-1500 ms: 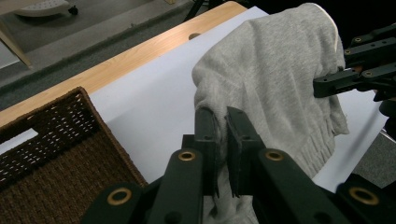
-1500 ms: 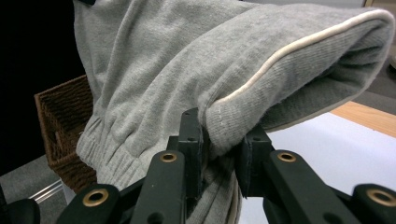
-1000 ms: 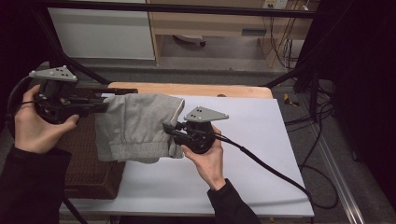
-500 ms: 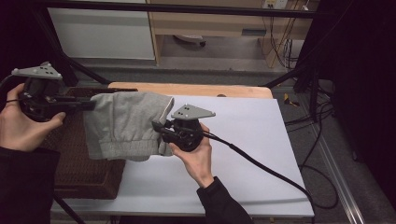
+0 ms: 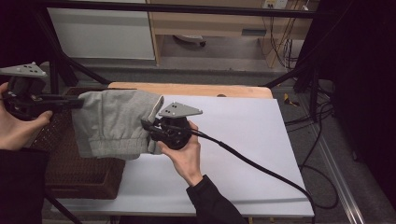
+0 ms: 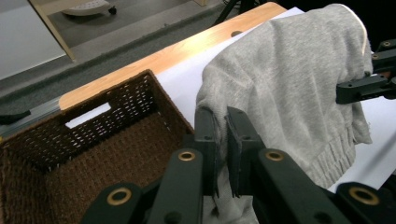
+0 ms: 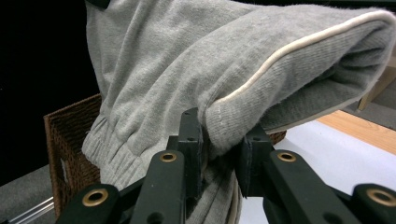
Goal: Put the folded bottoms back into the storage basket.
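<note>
Two grippers carry one folded grey garment (image 5: 114, 123) between them, lifted off the surface. At lower centre of the high view the right gripper (image 5: 148, 130) has its fingers (image 7: 189, 140) pinched on a thick fold at the garment's right edge. At far left the left gripper (image 5: 79, 101) has its fingers (image 6: 205, 135) nearly together, clamped on the opposite edge. The cloth hangs over the right rim of a brown wicker basket (image 5: 70, 168), which sits at lower left beside the white surface (image 5: 243, 140).
</note>
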A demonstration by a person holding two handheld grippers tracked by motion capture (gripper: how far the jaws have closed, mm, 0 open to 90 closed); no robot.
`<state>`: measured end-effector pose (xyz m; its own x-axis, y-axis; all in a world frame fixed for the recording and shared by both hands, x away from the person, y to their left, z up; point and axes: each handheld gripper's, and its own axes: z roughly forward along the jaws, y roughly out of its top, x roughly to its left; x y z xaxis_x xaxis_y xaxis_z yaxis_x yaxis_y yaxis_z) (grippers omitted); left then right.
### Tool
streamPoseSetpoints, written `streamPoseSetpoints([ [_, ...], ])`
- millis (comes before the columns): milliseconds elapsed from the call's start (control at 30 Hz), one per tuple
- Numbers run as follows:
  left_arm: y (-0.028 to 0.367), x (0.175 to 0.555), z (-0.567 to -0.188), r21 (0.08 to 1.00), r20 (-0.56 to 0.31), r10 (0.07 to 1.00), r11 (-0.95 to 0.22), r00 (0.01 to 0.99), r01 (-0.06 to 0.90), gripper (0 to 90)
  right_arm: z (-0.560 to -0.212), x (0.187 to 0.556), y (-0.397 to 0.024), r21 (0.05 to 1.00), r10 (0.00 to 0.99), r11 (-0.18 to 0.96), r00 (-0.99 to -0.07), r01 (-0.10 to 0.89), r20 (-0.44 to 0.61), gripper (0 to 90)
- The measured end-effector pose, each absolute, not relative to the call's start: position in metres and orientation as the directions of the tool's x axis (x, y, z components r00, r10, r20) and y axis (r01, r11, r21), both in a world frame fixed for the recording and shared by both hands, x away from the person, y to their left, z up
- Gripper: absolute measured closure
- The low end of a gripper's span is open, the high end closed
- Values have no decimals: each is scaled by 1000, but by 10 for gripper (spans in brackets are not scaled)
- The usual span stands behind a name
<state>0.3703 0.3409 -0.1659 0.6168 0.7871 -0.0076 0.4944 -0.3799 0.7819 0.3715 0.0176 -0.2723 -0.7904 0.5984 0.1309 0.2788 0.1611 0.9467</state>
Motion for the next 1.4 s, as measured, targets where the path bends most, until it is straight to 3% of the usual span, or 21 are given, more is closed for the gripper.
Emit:
streamPoseSetpoints([
  [1400, 405, 376, -168, 780, 20, 869, -323, 495, 536, 838, -277, 380, 94, 953, 568, 147, -811, 267, 139, 748],
])
